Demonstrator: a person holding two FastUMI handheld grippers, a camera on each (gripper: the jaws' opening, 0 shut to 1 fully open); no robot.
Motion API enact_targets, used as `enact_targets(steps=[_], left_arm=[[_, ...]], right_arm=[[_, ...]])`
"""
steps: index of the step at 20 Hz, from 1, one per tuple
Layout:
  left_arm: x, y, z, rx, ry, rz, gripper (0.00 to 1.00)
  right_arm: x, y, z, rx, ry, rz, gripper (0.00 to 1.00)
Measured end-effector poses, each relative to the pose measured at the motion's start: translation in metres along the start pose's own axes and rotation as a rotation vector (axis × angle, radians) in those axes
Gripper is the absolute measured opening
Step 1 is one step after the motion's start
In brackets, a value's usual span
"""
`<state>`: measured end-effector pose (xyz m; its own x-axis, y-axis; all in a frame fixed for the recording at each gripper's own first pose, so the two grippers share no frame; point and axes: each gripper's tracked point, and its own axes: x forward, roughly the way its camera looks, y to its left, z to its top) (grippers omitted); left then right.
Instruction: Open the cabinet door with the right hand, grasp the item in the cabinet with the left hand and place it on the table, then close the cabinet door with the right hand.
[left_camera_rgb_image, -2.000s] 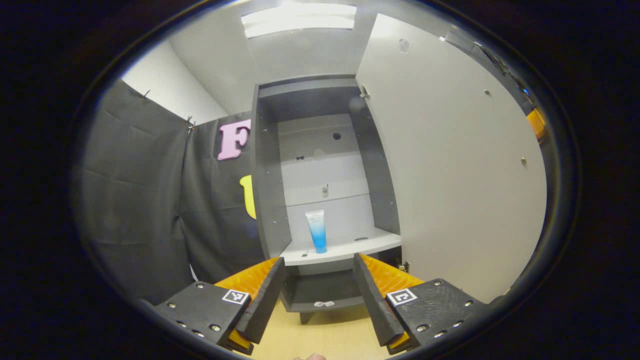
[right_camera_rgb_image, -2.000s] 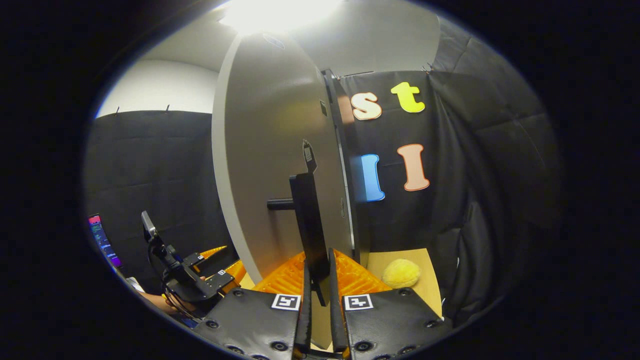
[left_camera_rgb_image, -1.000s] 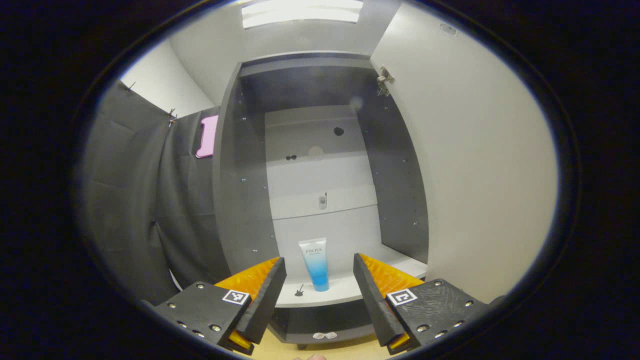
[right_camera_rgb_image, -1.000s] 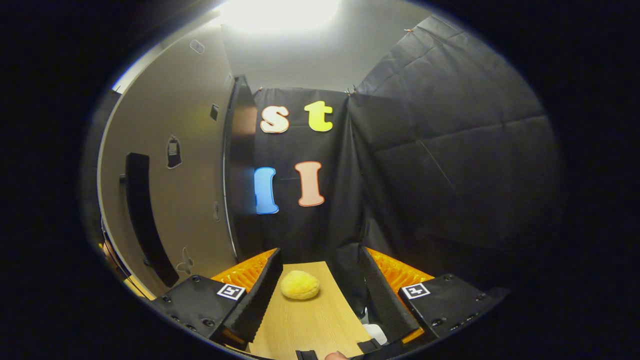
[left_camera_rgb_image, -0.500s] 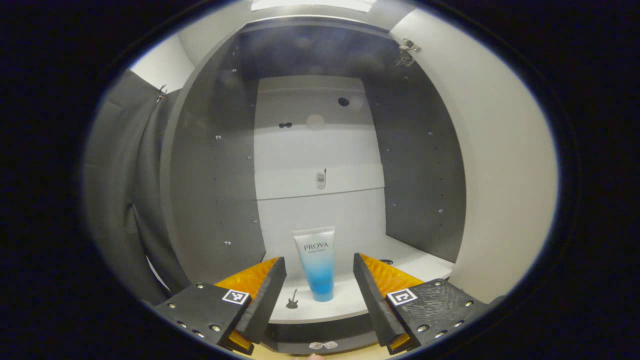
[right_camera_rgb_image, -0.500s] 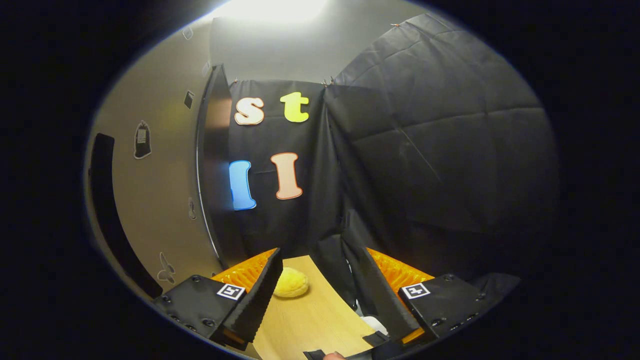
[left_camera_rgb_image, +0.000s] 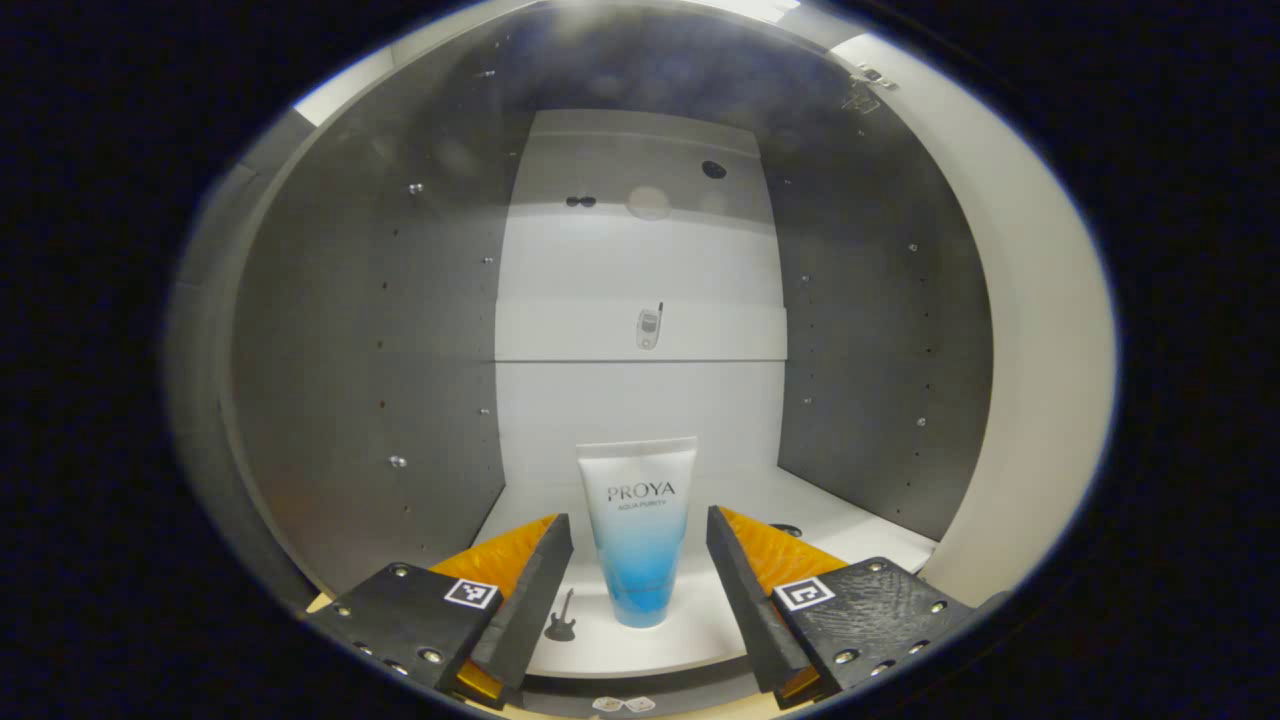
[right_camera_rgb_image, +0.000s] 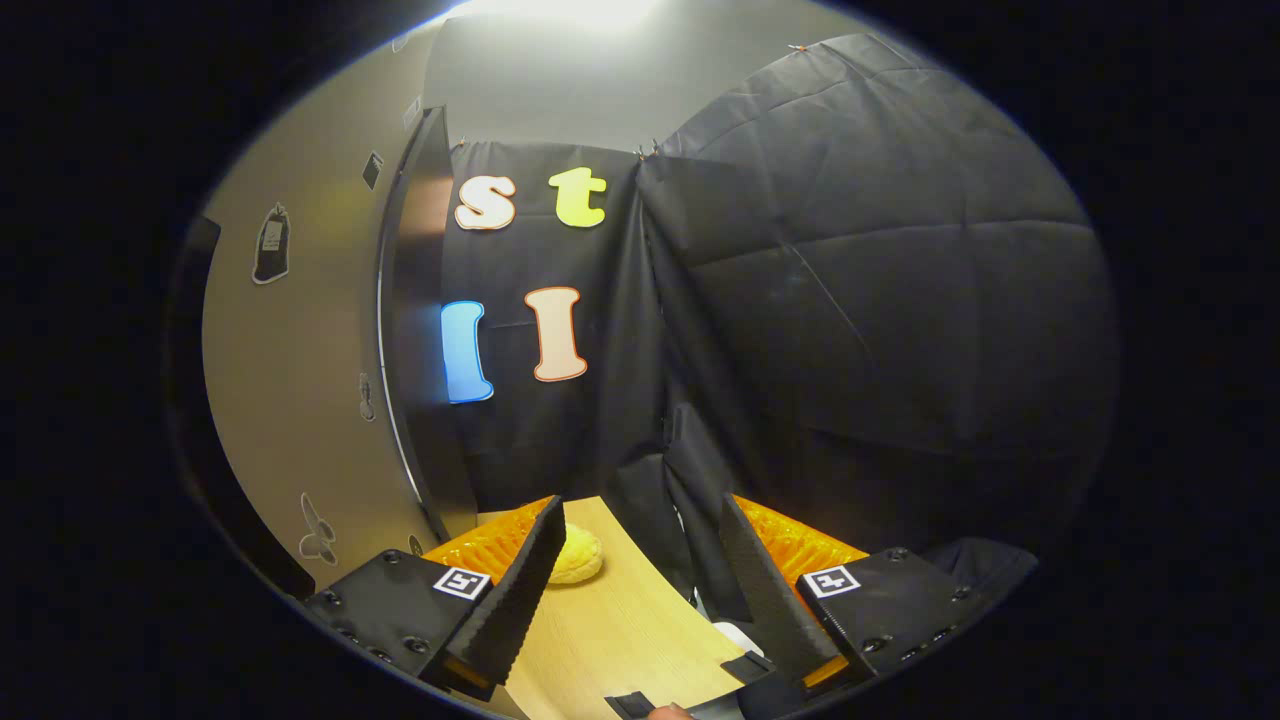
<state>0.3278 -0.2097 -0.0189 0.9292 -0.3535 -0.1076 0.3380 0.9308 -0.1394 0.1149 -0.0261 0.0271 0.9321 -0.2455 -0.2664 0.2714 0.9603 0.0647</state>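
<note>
Tube (left_camera_rgb_image: 637, 540), standing cap-down on the cabinet shelf (left_camera_rgb_image: 700, 630): probably light, soft-walled, slippery. Left gripper (left_camera_rgb_image: 638, 580) is facing it, jaws released; right gripper (right_camera_rgb_image: 640, 590) is likewise gaping, grasping nothing. Mid-body is looking the best hold.

A yellow, seemingly plush ball (right_camera_rgb_image: 578, 562) lies on the table; small stickers (left_camera_rgb_image: 649, 327) dot the panels.

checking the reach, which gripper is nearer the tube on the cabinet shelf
Left. The left gripper is open with the tube standing between its fingers; the right gripper hangs open over the table, facing away.
</note>
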Motion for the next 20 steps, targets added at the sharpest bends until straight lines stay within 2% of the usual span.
enact_targets(steps=[1, 2, 5, 12, 13, 14, 15, 16, 19, 20], left_arm=[[0.002, 0.002, -0.001, 0.001, 0.006, 0.006, 0.85], [0.004, 0.003, -0.001, -0.001, 0.007, 0.012, 0.78], [0.008, 0.003, -0.004, -0.022, -0.004, 0.024, 0.48], [-0.031, -0.004, 0.005, -0.001, -0.045, 0.016, 0.53], [-0.038, -0.005, 0.009, 0.003, -0.057, 0.018, 0.53], [-0.046, -0.005, 0.011, 0.004, -0.068, 0.021, 0.53], [-0.056, -0.003, 0.011, 0.003, -0.076, 0.027, 0.5], [-0.065, -0.001, 0.013, 0.003, -0.088, 0.035, 0.53], [-0.096, 0.012, 0.009, 0.001, -0.119, 0.069, 0.46], [-0.109, 0.017, 0.006, -0.002, -0.123, 0.083, 0.5]], right_arm=[[-0.001, 0.0, 0.001, -0.002, -0.001, 0.001, 0.98], [-0.001, 0.0, 0.0, -0.004, -0.001, 0.004, 0.98], [-0.003, 0.0, 0.0, -0.005, -0.002, 0.014, 0.98], [-0.005, -0.003, 0.002, 0.004, -0.008, 0.051, 0.98], [-0.004, -0.004, 0.002, 0.004, -0.009, 0.062, 0.93], [-0.002, -0.003, 0.002, 0.003, -0.01, 0.073, 0.98], [-0.001, -0.004, 0.003, 0.004, -0.011, 0.084, 0.98], [0.0, -0.003, 0.003, 0.006, -0.011, 0.097, 0.93], [0.003, -0.002, -0.002, 0.012, -0.003, 0.143, 0.93], [0.005, 0.0, -0.004, 0.011, 0.001, 0.156, 0.98]])
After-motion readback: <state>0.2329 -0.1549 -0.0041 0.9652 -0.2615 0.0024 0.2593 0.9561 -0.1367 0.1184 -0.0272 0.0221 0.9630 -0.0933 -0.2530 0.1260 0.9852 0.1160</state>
